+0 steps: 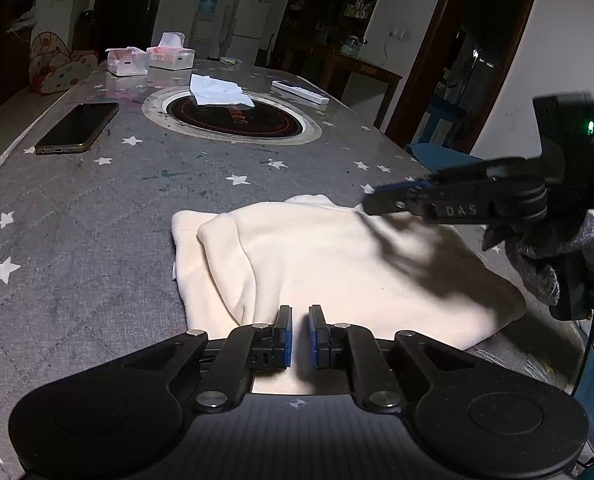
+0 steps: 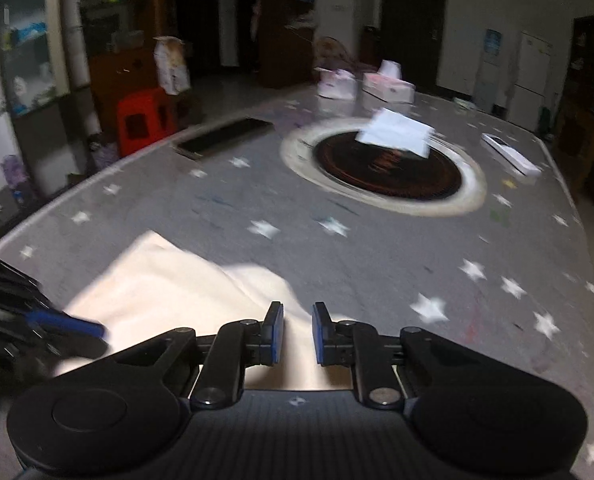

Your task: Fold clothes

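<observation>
Beneath both nearly clenched, empty claws, left (image 1: pixel 300 330) and right (image 2: pixel 297 330), lies a folded cream fleece garment (image 1: pixel 337 268) on the grey star-patterned tablecloth (image 1: pixel 97 208).

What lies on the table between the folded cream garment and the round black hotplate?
In the left wrist view, only bare star-patterned tablecloth separates the cream garment from the hotplate; nothing rests there.

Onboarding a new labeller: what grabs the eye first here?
The folded cream garment glows at the near end of the star-print table, with both tongs, left and right, poised over it. Behind it, a white tissue lies on the dark round hotplate.
</observation>
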Demonstrator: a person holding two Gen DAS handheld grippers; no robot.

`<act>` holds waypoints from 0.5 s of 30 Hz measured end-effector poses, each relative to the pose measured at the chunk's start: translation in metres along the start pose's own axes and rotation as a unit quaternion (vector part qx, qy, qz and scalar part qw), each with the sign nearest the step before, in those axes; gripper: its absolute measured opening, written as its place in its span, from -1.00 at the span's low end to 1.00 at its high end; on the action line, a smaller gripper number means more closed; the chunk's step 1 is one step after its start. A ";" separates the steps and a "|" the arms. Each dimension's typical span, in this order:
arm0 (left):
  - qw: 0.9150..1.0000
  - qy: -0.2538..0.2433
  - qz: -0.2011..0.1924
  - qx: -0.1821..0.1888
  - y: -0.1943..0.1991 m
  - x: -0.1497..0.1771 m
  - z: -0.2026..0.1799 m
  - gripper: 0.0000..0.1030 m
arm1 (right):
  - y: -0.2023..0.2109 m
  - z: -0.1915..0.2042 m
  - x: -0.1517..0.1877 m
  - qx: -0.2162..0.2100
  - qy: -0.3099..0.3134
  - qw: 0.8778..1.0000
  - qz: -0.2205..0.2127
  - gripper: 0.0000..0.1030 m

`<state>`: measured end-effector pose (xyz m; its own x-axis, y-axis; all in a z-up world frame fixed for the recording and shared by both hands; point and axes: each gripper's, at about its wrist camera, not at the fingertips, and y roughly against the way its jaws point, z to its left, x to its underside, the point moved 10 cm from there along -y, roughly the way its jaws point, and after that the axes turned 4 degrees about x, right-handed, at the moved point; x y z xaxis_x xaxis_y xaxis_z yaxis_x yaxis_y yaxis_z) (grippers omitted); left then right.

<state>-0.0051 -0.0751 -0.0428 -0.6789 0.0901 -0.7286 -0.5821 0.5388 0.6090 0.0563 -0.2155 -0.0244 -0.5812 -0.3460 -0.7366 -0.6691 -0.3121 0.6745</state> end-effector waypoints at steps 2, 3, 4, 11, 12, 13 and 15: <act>1.000 0.002 -0.001 0.001 0.000 0.000 0.000 -0.78 | -0.004 0.016 -0.007 -0.019 0.009 1.000 -0.003 -0.73; 1.000 0.002 -0.001 0.001 0.001 0.000 0.000 -0.79 | -0.008 0.024 -0.010 -0.027 0.015 1.000 -0.002 -0.73; 1.000 0.003 -0.002 0.000 0.001 0.000 0.000 -0.78 | -0.012 0.032 -0.013 -0.033 0.020 0.999 -0.002 -0.73; 1.000 0.005 -0.004 0.002 0.001 0.001 0.001 -0.79 | -0.047 0.052 -0.018 -0.027 0.031 0.999 0.017 -0.71; 1.000 0.006 -0.004 0.002 0.001 0.001 0.001 -0.79 | -0.047 0.052 -0.018 -0.026 0.032 0.999 0.016 -0.70; 1.000 0.006 -0.004 0.002 0.001 0.000 0.000 -0.79 | -0.047 0.053 -0.019 -0.026 0.034 0.999 0.015 -0.70; 1.000 0.006 -0.004 0.002 0.001 0.000 0.000 -0.79 | -0.035 0.051 -0.021 -0.027 0.032 0.999 0.007 -0.70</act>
<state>-0.0058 -0.0749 -0.0422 -0.6795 0.0748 -0.7299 -0.5866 0.5421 0.6017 0.0685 -0.1523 -0.0354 -0.5576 -0.4060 -0.7240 -0.6342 -0.3543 0.6872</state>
